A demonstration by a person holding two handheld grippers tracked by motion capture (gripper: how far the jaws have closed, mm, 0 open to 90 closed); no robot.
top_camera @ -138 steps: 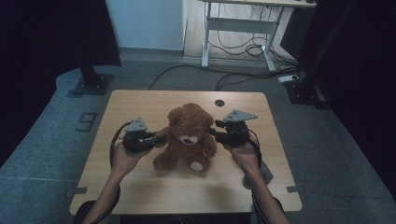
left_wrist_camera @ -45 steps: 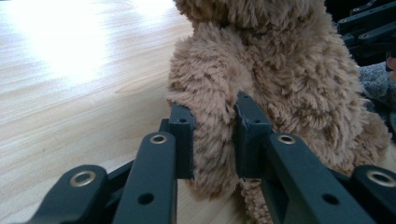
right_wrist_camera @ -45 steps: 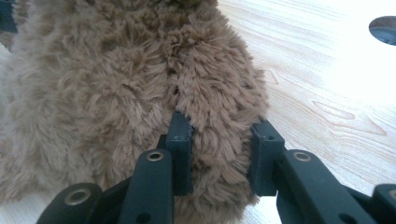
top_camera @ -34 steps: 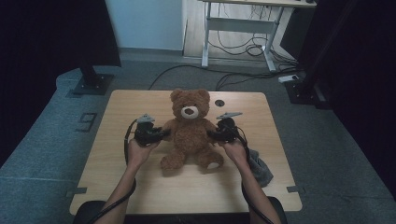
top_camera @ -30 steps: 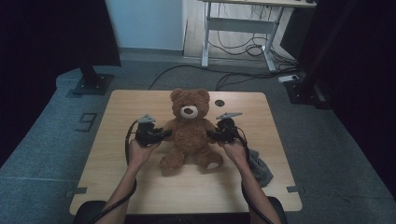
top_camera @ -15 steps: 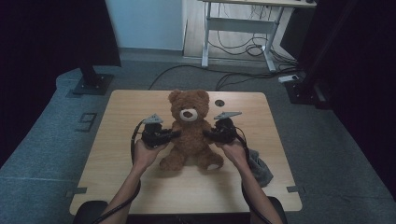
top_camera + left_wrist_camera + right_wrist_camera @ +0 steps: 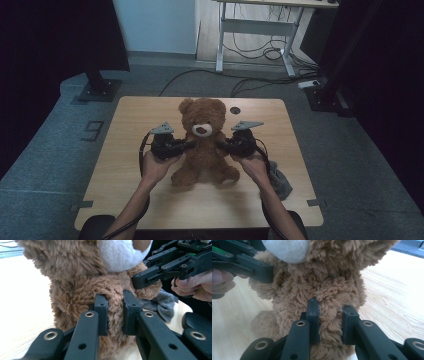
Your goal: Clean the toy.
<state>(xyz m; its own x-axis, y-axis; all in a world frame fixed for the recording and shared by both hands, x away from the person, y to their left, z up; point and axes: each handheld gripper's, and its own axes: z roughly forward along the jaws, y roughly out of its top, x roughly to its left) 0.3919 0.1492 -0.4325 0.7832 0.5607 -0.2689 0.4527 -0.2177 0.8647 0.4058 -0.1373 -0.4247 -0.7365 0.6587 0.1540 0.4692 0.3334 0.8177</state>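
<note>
1. Teddy bear [image 7: 202,140] sits upright near the middle of the wooden table [image 7: 130,125], facing the person, its feet toward the near edge.
2. The left gripper [image 7: 186,145] comes at the bear from its left side in the high view, and the jaws pinch the plush arm there. In the left gripper view the two black pads [image 7: 102,312] press into the brown fur, which bulges up between them.
3. The jaws of the left gripper have just been closing, with the bear's arm between them.
4. The right gripper [image 7: 223,146] meets the bear from the opposite side and clamps the other arm. In the right gripper view its pads [image 7: 313,317] squeeze a ridge of fur in the same way.
5. The jaws of the right gripper have just been closing too, likewise with fur between them.
6. Both hands sit level with each other, one on each side of the bear's body, just below its white muzzle [image 7: 201,130].
7. A grey cloth [image 7: 280,181] lies on the table by the right forearm, near the right edge and apart from the bear.
8. A small dark round hole [image 7: 235,110] sits in the tabletop behind the bear, to its right in the high view.
</note>
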